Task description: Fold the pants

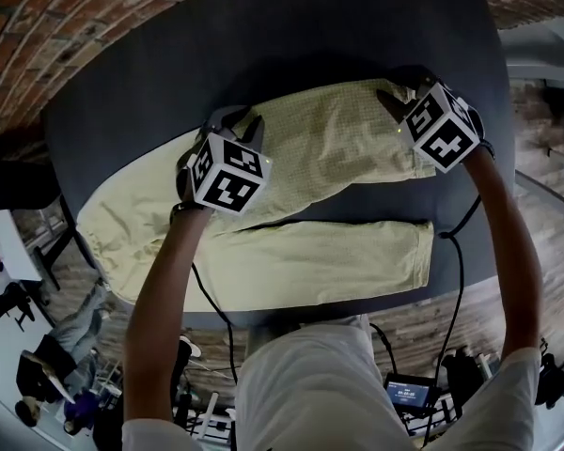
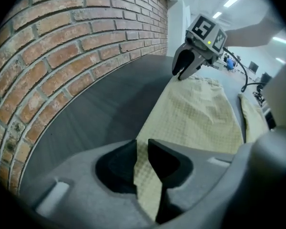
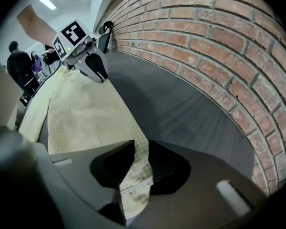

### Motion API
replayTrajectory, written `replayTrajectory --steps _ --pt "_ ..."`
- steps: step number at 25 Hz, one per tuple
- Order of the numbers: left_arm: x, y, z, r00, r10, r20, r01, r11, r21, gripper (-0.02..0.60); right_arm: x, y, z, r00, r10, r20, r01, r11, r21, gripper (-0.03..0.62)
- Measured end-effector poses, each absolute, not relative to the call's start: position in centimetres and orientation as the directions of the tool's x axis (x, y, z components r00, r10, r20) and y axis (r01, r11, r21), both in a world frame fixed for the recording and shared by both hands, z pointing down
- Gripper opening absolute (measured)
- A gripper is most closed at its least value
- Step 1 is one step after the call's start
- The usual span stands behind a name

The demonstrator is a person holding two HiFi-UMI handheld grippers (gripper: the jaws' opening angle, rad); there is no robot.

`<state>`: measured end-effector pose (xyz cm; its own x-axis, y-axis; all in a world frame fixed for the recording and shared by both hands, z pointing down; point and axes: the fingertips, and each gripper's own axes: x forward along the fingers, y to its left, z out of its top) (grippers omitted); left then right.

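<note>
Pale yellow pants [image 1: 329, 148] lie spread on a dark round table [image 1: 263, 45]. One leg [image 1: 310, 266] runs along the near edge and the other lies across the middle. My left gripper [image 1: 240, 120] is at the far edge of the cloth near the waist end. My right gripper [image 1: 404, 87] is at the far edge near the cuff. In the left gripper view the left gripper [image 2: 142, 151] is shut on a fold of the pants [image 2: 200, 113]. In the right gripper view the right gripper [image 3: 140, 151] is shut on a hemmed edge of the pants [image 3: 81, 118]. Both grippers point steeply down.
A brick wall [image 1: 66, 26] stands just behind the table. Bare dark tabletop [image 2: 100, 109] lies between the pants and the wall. People [image 3: 19, 63] stand in the room beyond. A small screen [image 1: 409, 393] and cables sit on the wooden floor near me.
</note>
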<state>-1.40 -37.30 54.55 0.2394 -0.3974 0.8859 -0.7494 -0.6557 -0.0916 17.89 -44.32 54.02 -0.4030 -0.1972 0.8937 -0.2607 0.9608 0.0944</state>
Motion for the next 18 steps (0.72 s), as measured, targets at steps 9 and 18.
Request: replayTrajectory --steps 9,18 --pt "-0.8 -36.0 54.1 0.242 -0.396 0.886 -0.752 -0.653 -0.087 0.011 17.6 -43.1 53.7 -0.4 -0.216 0.891 -0.282 0.954 0.105 0.013" --pt "-0.8 -34.5 50.4 0.244 -0.469 0.849 -0.772 -0.623 -0.123 0.011 17.5 -41.3 49.9 -0.436 -0.285 0.854 -0.324 0.935 0.147 0.012"
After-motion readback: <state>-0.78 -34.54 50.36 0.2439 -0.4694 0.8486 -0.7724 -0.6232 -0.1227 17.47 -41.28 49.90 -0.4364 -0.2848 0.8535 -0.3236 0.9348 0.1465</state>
